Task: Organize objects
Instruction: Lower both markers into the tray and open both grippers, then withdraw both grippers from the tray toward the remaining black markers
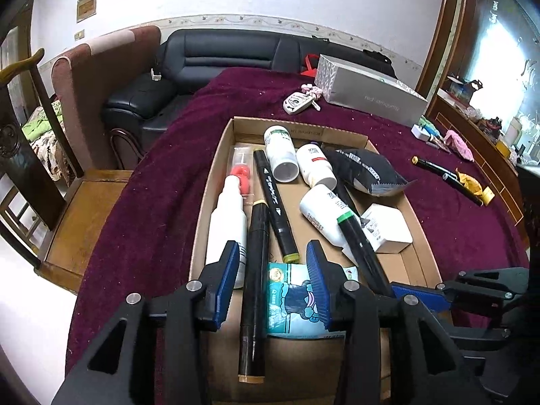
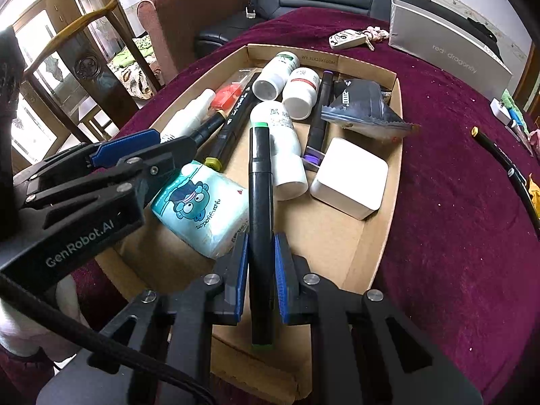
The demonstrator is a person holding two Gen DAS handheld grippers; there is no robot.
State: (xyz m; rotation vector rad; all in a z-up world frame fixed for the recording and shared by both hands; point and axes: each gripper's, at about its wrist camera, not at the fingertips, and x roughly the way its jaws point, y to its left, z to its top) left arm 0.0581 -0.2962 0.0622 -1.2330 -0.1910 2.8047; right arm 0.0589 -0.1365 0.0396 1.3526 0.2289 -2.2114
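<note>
While both hands hover over the near end of the cardboard box (image 2: 378, 236), the move turns on two markers lying lengthwise along their tongs. The right tongs (image 2: 260, 271) are clamped on the green-capped marker (image 2: 260, 202), whose long axis runs straight out between the pads, its far cap resting across a white bottle (image 2: 287, 155) inside the box. The left tongs (image 1: 272, 281) stand apart, not pressing anything; the yellow-capped marker (image 1: 254, 276) lies between the pads, nearer the left one, its axis pointing away toward the box's far wall, beside a white spray bottle (image 1: 226, 226) and a blue tissue pack (image 1: 290, 300). I judge this marker released into the box, so the right hand's marker goes down next. Another black marker (image 1: 445, 177) lies out on the maroon table (image 1: 455, 236), well apart to the right, nearer the right hand.
</note>
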